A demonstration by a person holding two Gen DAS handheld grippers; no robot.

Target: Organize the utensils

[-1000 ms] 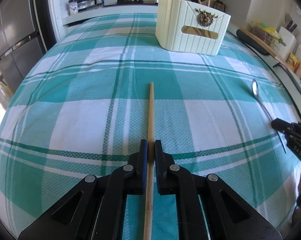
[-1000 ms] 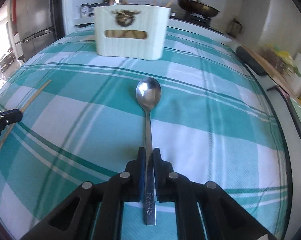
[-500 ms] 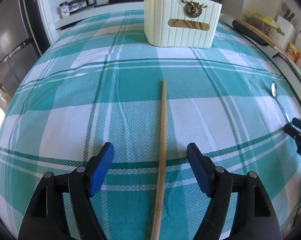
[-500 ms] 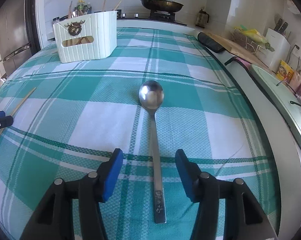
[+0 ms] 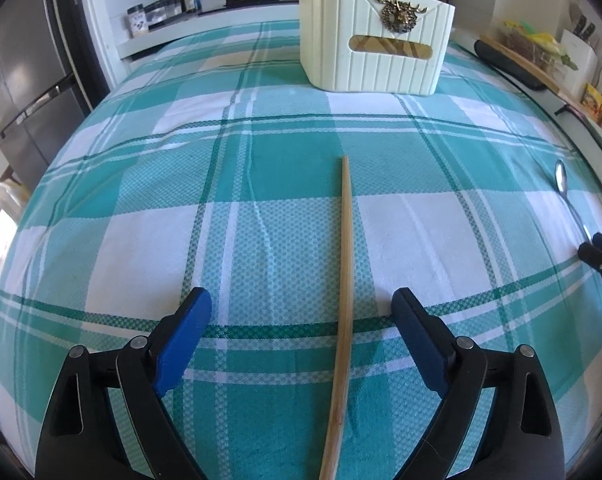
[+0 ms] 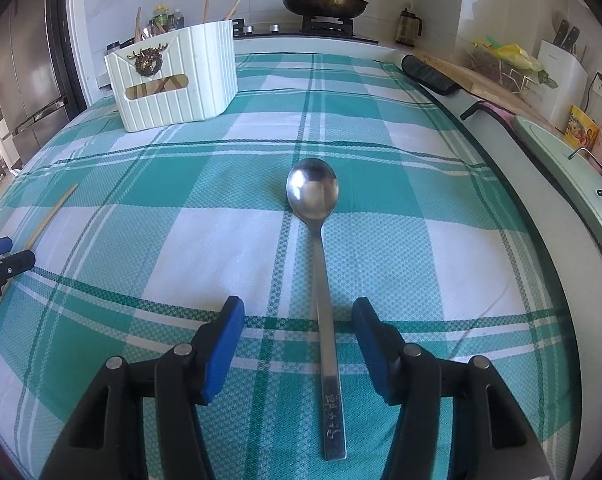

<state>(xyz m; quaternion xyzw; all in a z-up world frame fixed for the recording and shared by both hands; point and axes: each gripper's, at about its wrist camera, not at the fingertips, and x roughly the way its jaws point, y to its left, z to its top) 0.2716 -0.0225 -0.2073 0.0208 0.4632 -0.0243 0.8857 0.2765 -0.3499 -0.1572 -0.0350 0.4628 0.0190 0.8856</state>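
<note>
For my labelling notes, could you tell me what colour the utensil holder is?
Cream-white, ribbed utensil holder, best seen in the left wrist view.

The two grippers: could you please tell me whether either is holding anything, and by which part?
Nothing is held. The left gripper is open around the thin wooden chopstick, and the right gripper around the shiny steel spoon; both lie on the cloth.

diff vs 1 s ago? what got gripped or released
Both tools let go. The left tool, then shut on the long wooden chopstick, now stands open around it. The right tool, then shut on the steel spoon, is open too. Both tools pulled back slightly. Chopstick and spoon lie on the teal plaid tablecloth; the cream ribbed utensil caddy is unmoved.
</note>
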